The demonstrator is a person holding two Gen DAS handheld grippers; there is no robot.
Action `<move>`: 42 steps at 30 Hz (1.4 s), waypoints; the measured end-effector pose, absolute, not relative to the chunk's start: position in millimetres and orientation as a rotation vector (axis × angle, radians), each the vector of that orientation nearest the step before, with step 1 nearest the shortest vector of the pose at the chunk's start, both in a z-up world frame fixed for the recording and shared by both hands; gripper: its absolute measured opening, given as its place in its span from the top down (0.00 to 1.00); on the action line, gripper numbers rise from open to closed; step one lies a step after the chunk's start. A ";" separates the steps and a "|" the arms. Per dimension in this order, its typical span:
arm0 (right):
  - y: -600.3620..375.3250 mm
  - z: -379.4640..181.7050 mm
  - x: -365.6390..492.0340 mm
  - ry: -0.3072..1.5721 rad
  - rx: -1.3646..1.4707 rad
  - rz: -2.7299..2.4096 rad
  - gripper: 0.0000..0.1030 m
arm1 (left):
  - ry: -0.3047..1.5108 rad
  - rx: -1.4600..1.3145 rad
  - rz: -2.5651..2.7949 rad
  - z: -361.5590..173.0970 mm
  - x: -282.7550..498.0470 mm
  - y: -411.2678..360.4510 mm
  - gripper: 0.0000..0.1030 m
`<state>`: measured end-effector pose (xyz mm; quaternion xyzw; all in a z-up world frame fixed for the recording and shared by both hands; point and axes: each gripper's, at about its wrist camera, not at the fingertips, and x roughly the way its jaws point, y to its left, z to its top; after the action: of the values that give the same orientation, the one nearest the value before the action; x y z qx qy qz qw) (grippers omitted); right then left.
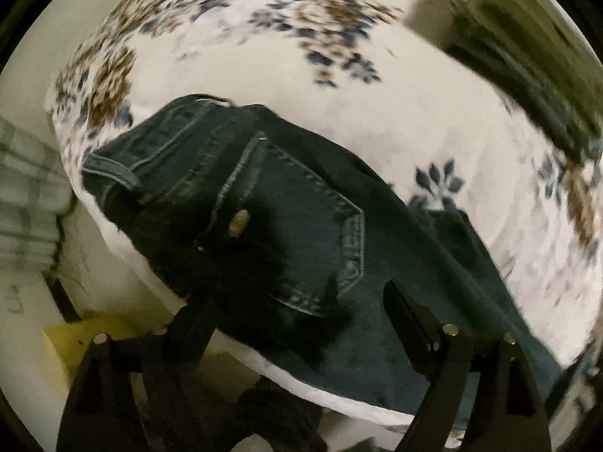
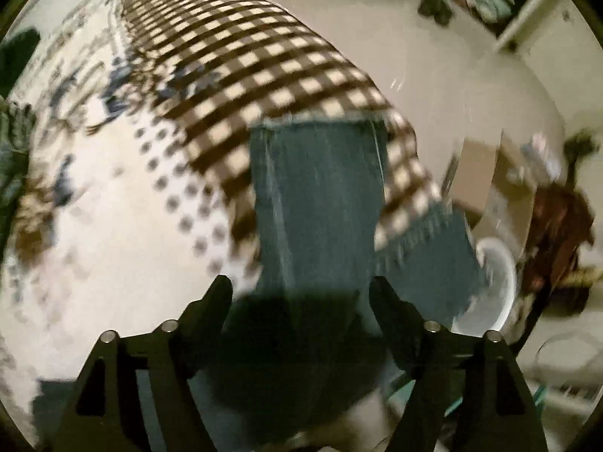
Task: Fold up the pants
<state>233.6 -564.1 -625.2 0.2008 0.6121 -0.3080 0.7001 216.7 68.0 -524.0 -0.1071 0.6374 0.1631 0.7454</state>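
Dark blue jeans lie on a bed with a white floral sheet (image 1: 377,120). The left wrist view shows their waist end (image 1: 286,203), with a back pocket and belt loop, near the bed's edge. My left gripper (image 1: 297,301) is open, hovering just over the seat of the jeans, holding nothing. The right wrist view shows the leg end (image 2: 320,196), its hem lying on a brown checkered blanket (image 2: 245,75). My right gripper (image 2: 301,293) is open above the leg, fingers either side of it, not gripping.
The bed edge runs under the left gripper, with floor and a yellow object (image 1: 86,339) below. Beyond the bed in the right wrist view stand a white bucket (image 2: 497,286), a cardboard box (image 2: 490,177) and clutter. A green cloth (image 1: 527,75) lies at the far right.
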 end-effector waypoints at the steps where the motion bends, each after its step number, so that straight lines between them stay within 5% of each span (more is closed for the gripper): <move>1: -565.0 -633.2 242.8 1.382 0.414 -0.681 0.20 | 1.400 -0.213 0.364 -525.1 216.7 62.2 0.17; 5: -567.9 -664.6 264.7 1.490 0.296 -0.666 0.26 | 1.419 -0.151 0.384 -526.7 211.3 54.3 0.17; 7: -576.3 -661.7 250.9 1.477 0.291 -0.716 0.81 | 1.439 -0.140 0.395 -528.3 210.6 58.3 0.17; 8: -588.2 -653.6 234.8 1.441 0.347 -0.770 0.86 | 1.445 -0.144 0.400 -529.1 210.8 62.5 0.17; 14: -656.5 -640.2 105.2 1.315 0.831 -1.030 0.84 | 1.436 -0.126 0.448 -526.1 203.8 78.9 0.17; 18: -660.8 -638.6 54.6 1.193 1.075 -1.016 0.73 | 1.425 -0.146 0.469 -521.2 199.7 84.5 0.17; 21: -652.8 -630.2 57.1 1.102 1.164 -0.880 0.64 | 1.407 -0.173 0.483 -514.6 194.6 91.7 0.17; 27: -622.5 -668.1 77.4 1.197 1.248 -0.766 0.64 | 1.393 -0.227 0.510 -505.5 182.3 109.7 0.17; 29: -620.7 -682.2 76.3 1.176 1.289 -0.802 0.69 | 1.387 -0.247 0.523 -505.2 178.9 117.9 0.17; 30: -618.8 -678.3 76.3 1.151 1.269 -0.816 0.91 | 1.384 -0.261 0.530 -504.8 177.1 122.6 0.17; 36: -593.3 -639.4 86.8 1.143 1.041 -0.863 0.94 | 1.369 -0.313 0.546 -504.3 170.6 148.2 0.17; 39: -594.1 -668.6 82.1 1.248 1.105 -0.887 0.90 | 1.382 -0.350 0.549 -508.3 167.9 161.4 0.17; 42: -589.4 -666.8 77.2 1.242 1.208 -0.908 0.73 | 1.389 -0.406 0.537 -507.9 166.1 174.4 0.17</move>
<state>77.2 -589.4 -666.8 0.5121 0.5267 -0.3850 0.5587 166.1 174.4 -507.9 -0.1834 0.6275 0.2428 0.7167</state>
